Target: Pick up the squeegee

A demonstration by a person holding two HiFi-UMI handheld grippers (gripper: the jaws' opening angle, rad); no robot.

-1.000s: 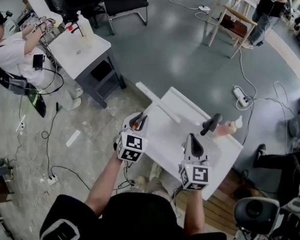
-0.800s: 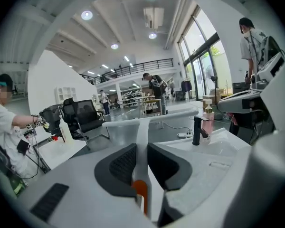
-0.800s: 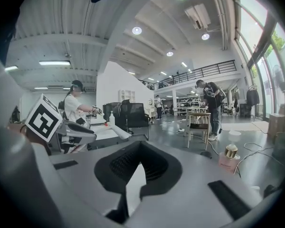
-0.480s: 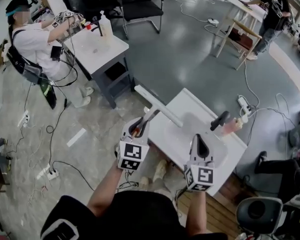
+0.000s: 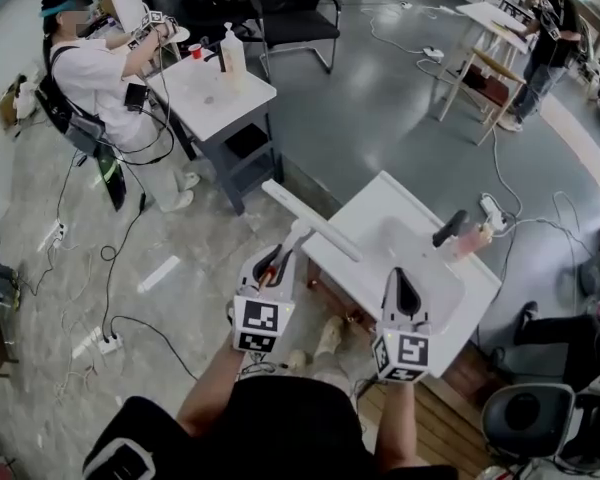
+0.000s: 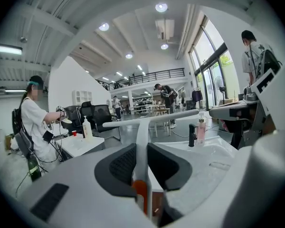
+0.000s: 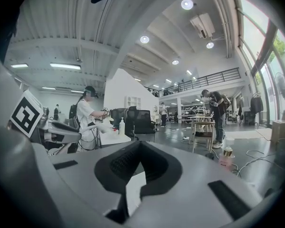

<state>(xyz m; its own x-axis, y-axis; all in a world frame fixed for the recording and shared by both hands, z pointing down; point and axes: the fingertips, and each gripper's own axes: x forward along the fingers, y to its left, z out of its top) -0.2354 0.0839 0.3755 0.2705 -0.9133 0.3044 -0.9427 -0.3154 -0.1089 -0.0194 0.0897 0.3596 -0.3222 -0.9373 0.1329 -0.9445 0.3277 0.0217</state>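
Observation:
The squeegee (image 5: 310, 220) is white, with a long straight blade and a slim handle that has an orange part near its end. My left gripper (image 5: 279, 255) is shut on that handle and holds the squeegee in the air at the left edge of the white sink unit (image 5: 380, 213). In the left gripper view, the handle (image 6: 141, 144) runs up between the black pads (image 6: 121, 163) to the crossways blade (image 6: 154, 119). My right gripper (image 5: 401, 278) hovers over the sink's near edge with its jaws together (image 7: 140, 148) and nothing in them.
A black tap (image 5: 450, 228) and a pink soap bottle (image 5: 472, 240) stand at the sink's far right. At a white table (image 5: 215, 93) back left, a person works with grippers. Cables and a power strip (image 5: 492, 206) lie on the floor, and an office chair (image 5: 290, 13) stands behind.
The left gripper has drawn back and risen with the squeegee, bringing it from over the sink to the sink's left edge. The right gripper has pulled back too, still shut and with nothing in it.

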